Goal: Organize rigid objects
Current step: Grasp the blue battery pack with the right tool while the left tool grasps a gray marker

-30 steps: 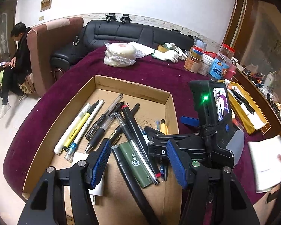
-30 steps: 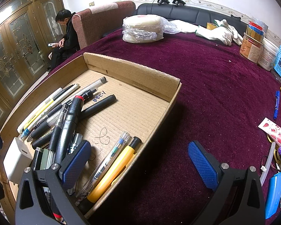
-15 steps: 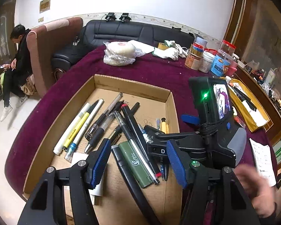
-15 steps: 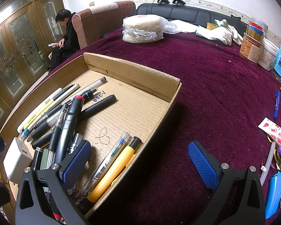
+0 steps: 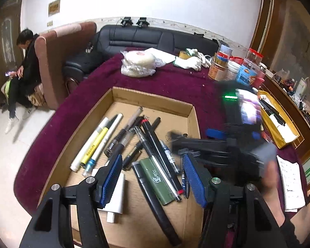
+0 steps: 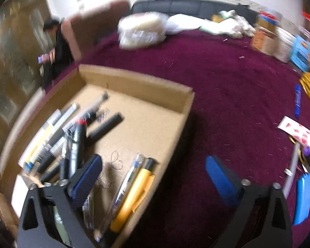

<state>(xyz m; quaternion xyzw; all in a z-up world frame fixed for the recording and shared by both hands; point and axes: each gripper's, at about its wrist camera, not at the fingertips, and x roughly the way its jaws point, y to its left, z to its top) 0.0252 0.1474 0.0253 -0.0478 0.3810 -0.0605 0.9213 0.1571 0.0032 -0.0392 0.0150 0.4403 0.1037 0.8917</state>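
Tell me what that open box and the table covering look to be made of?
Box: plain brown corrugated cardboard, matte, judging by its thick folded walls and raw edges. Table covering: deep maroon fabric, probably velvet or plush, since its surface looks soft, fuzzy and lint-specked.

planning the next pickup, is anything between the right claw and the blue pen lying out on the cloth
Nothing visible: only bare maroon cloth lies between the right claw and the blue pen. The claw's jaws are closing with nothing gripped between them, straddling the cardboard box wall.
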